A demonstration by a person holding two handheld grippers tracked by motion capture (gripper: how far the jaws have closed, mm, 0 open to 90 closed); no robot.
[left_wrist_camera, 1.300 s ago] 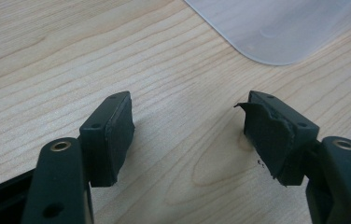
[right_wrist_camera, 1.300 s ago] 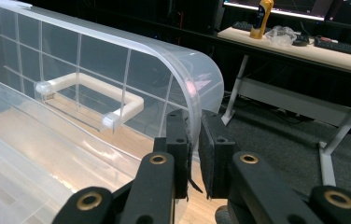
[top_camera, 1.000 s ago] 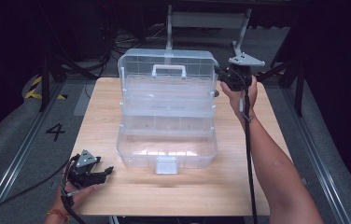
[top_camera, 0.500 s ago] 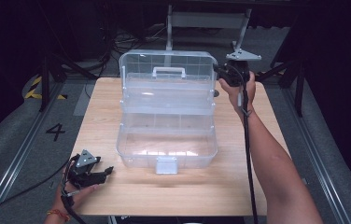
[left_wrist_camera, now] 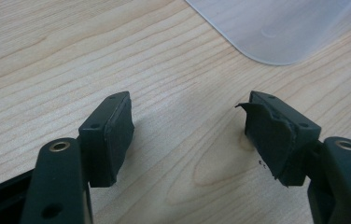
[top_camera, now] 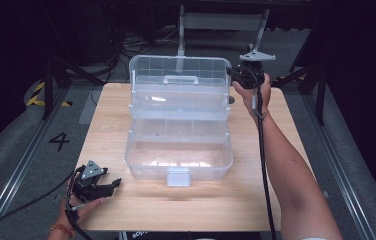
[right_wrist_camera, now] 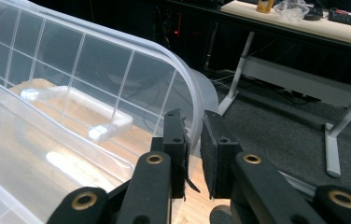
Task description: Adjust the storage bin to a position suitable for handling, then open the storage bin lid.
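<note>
Right hand-held gripper (top_camera: 232, 73) clamped on the lid rim of the clear plastic box (top_camera: 178, 150); left hand-held gripper (top_camera: 117, 182) open, nothing between its pads.
Box: translucent, rounded corners, ribbed grid on the upright lid (right_wrist_camera: 85, 65), moulded handle, front latch; it sits mid-desk. Desk (top_camera: 286, 150): pale wood-grain, matte. The left one rests at the near left corner, apart from the box. Grey carpeted floor (top_camera: 31, 150), dark room, cables behind.
</note>
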